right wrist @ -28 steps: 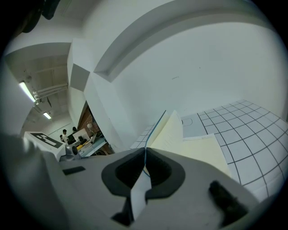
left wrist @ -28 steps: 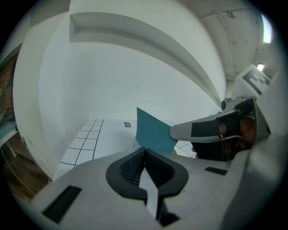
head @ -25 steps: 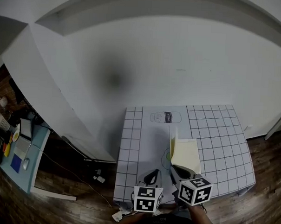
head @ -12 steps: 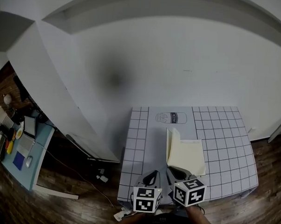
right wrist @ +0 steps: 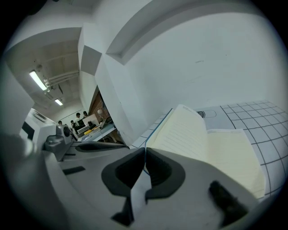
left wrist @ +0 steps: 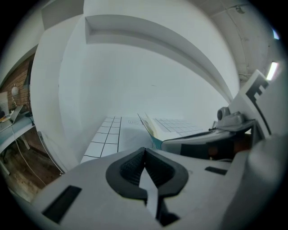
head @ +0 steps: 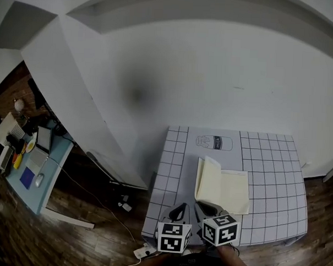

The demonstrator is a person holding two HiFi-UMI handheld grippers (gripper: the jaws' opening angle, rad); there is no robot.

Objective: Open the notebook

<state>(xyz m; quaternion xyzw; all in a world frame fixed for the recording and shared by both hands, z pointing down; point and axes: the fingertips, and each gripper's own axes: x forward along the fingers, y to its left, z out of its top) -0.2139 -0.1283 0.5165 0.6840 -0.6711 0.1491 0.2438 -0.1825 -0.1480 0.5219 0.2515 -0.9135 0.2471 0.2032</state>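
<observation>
notebook (right wrist: 193, 134) cover upright, pinched by right tongs (right wrist: 145, 152)

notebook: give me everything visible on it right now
The notebook lies open on the gridded mat. It has cream ruled pages and a thin blue cover that shows only as an edge. Its right half lies flat; the left leaf stands tilted up, its blue edge running into the shut jaws of the right gripper. Nothing else touches it.

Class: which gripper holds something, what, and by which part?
The right gripper pinches the notebook by the near edge of its raised cover. The left gripper, shut, holds nothing.
</observation>
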